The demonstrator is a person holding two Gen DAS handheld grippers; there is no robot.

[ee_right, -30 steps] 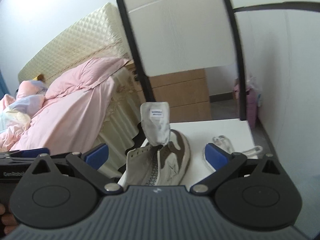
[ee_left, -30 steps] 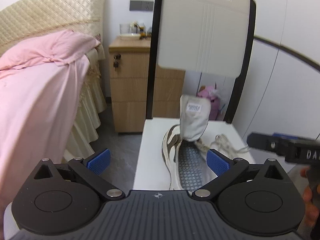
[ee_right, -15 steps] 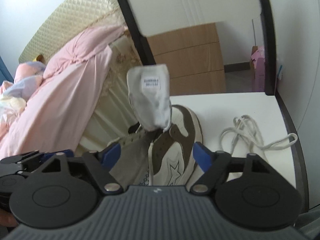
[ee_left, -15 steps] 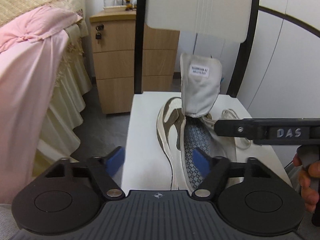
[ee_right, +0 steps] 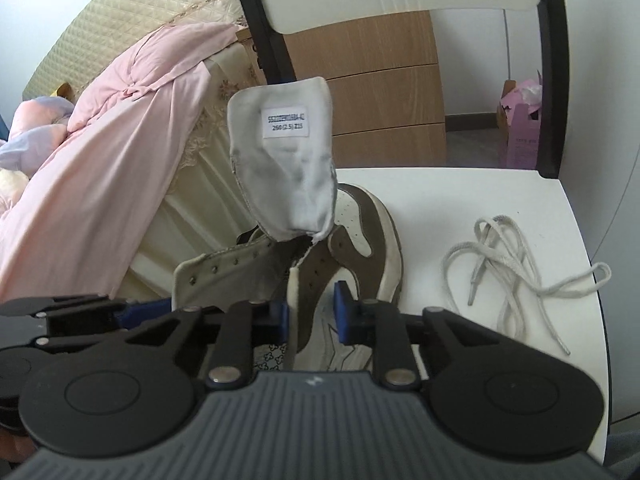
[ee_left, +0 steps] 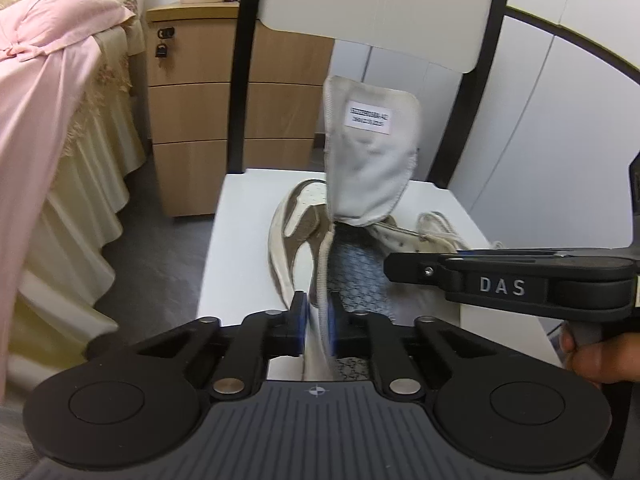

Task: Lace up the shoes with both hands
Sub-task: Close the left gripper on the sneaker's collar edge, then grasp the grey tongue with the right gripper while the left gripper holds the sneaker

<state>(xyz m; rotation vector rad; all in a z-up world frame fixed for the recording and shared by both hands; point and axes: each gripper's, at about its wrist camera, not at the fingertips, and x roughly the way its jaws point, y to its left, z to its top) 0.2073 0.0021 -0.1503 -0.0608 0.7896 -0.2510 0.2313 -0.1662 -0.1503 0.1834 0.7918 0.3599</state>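
The left gripper (ee_left: 318,322) is pinching the shoe (ee_right: 360,248) by one side flap – the right gripper (ee_right: 311,316) is closing around the other, not squeezing yet. The lace (ee_right: 516,268) is lying beside it.

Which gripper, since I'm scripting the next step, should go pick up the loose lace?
Probably right. The lace lies loose on the chair seat on the right gripper side of the shoe, and its jaws stand apart. The left gripper is clamped on the shoe's edge, steadying it.
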